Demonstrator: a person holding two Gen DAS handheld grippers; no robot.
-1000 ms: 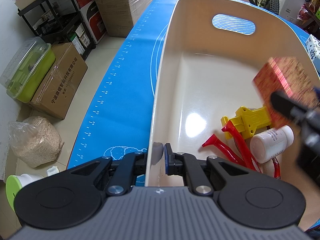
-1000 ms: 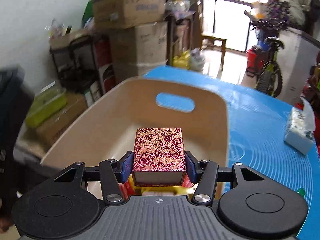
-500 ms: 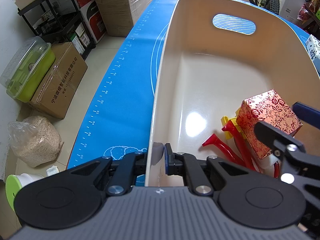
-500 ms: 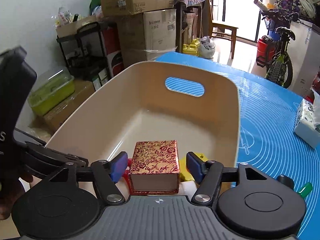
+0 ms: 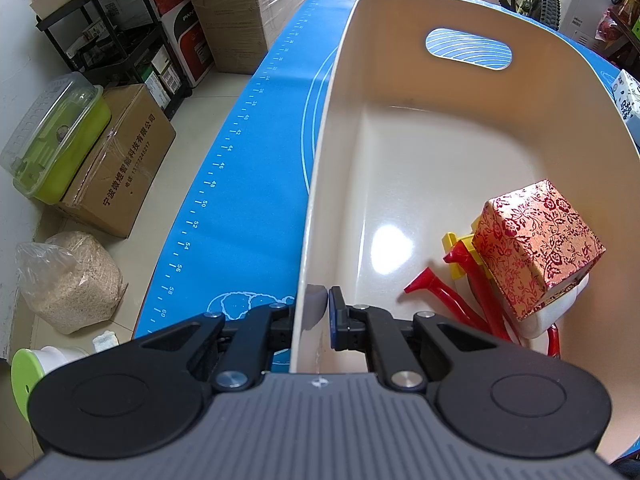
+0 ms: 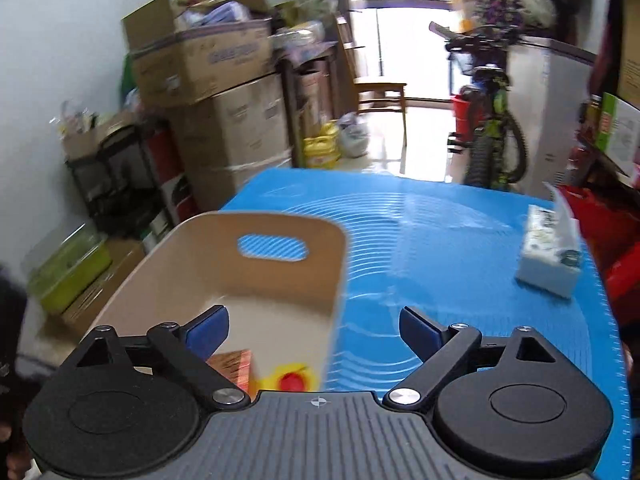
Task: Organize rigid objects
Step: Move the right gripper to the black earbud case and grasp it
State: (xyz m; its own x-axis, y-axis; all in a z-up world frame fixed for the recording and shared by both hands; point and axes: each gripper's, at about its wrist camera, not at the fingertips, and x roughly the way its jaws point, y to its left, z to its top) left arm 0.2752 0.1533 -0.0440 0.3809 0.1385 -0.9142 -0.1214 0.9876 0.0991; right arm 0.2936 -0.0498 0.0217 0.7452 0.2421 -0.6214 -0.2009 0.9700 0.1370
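A beige bin (image 5: 400, 152) with a handle cutout stands on the blue mat (image 5: 248, 184). My left gripper (image 5: 320, 312) is shut on the bin's near left wall. Inside the bin, a red floral box (image 5: 536, 244) rests tilted on a white bottle (image 5: 556, 312), a yellow piece (image 5: 460, 248) and red-handled pliers (image 5: 452, 296). My right gripper (image 6: 314, 330) is above the bin's right wall (image 6: 332, 300), its jaws opening with nothing between them. A corner of the floral box (image 6: 232, 364) shows below it.
A tissue pack (image 6: 550, 256) lies on the mat at the right. Cardboard boxes (image 6: 224, 92) and a black shelf rack (image 5: 116, 36) stand past the table's left edge. A bicycle (image 6: 492, 132) stands at the back.
The right gripper let go of the floral box, which now rests in the bin. It then opened wider, rose and drew back to the right, out of the left wrist view. The left gripper stayed.
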